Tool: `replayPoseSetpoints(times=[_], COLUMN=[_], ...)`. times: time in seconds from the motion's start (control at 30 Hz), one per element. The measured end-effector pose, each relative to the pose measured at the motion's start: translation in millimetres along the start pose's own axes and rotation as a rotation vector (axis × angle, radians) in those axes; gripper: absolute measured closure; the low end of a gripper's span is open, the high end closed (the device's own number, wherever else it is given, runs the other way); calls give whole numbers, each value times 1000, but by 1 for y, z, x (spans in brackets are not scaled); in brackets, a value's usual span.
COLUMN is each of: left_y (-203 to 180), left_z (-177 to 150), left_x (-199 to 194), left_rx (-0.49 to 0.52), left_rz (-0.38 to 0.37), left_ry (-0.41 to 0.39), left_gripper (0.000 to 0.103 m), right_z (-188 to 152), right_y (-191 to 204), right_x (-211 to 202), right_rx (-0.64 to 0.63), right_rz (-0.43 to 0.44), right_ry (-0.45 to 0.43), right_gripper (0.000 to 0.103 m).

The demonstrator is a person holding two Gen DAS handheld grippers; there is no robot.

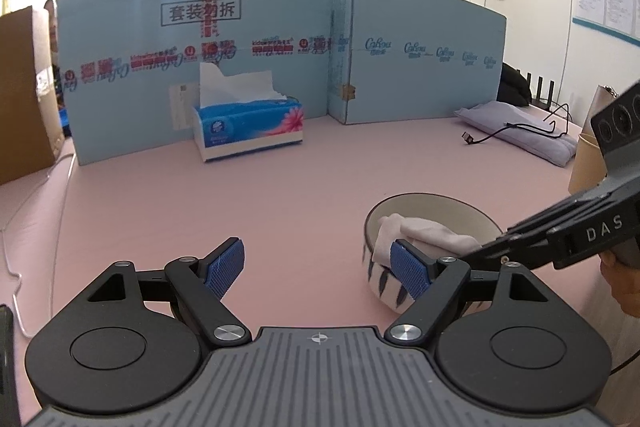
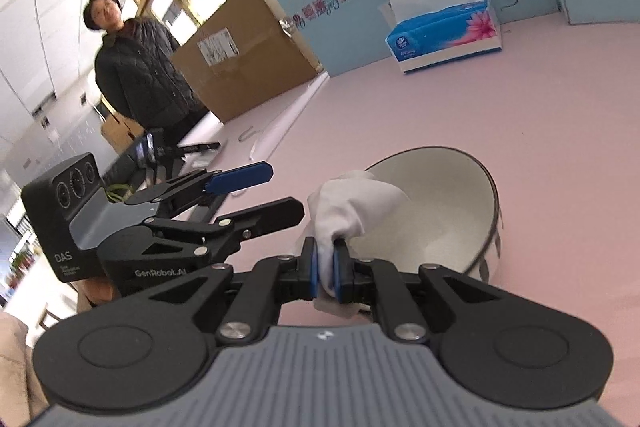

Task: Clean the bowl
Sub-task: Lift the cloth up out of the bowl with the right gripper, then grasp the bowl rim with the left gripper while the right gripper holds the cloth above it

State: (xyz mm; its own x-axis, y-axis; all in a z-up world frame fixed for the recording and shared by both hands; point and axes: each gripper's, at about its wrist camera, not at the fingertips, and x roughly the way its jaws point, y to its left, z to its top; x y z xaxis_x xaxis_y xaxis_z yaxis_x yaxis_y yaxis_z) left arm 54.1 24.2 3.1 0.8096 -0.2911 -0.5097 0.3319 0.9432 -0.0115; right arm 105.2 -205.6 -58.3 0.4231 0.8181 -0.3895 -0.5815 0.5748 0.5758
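Note:
A white bowl (image 1: 460, 211) with a dark rim and dark leaf marks outside stands on the pink table; in the right wrist view the bowl (image 2: 432, 211) lies just ahead. A white cloth (image 2: 352, 203) drapes over its near rim into it, and my right gripper (image 2: 325, 267) is shut on that cloth. In the left wrist view the cloth (image 1: 424, 233) lies inside the bowl. My left gripper (image 1: 320, 267) is open, its right finger beside the bowl's left wall, nothing between its fingers. The left gripper (image 2: 256, 191) also shows left of the bowl.
A blue tissue box (image 1: 248, 127) stands at the back by a light blue cardboard screen (image 1: 280, 39). A folded lilac cloth (image 1: 520, 131) with a black cable lies at the right. A brown carton (image 2: 240, 55) and a standing person (image 2: 136, 75) are at the left.

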Motion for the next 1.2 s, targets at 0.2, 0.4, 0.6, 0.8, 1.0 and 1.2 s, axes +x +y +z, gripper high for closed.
replayPoseSetpoints(times=[0.2,0.4,0.6,0.8,1.0,1.2], left_y=[-26,-59,-94,-120,-134,-137], left_z=[7,10,10,2,2,1], left_x=[-1,9,19,32,48,71], left_rx=[59,100,144,218,273,283], left_rz=[-10,-40,-93,-131,-139,-157], left_ry=[-4,4,15,53,109,184], left_gripper=[18,18,18,23,34,55], right_z=[0,0,-7,-15,-19,-20], right_y=[-9,-16,-26,-38,-45,-53], right_x=[-32,-61,-65,-57,-56,-54], right_rx=[-17,-34,-68,-46,-25,-6], right_rz=[-96,-188,-388,-415,-366,-317], right_ry=[-118,-227,-241,-227,-230,-205], right_gripper=[92,92,92,92,92,92])
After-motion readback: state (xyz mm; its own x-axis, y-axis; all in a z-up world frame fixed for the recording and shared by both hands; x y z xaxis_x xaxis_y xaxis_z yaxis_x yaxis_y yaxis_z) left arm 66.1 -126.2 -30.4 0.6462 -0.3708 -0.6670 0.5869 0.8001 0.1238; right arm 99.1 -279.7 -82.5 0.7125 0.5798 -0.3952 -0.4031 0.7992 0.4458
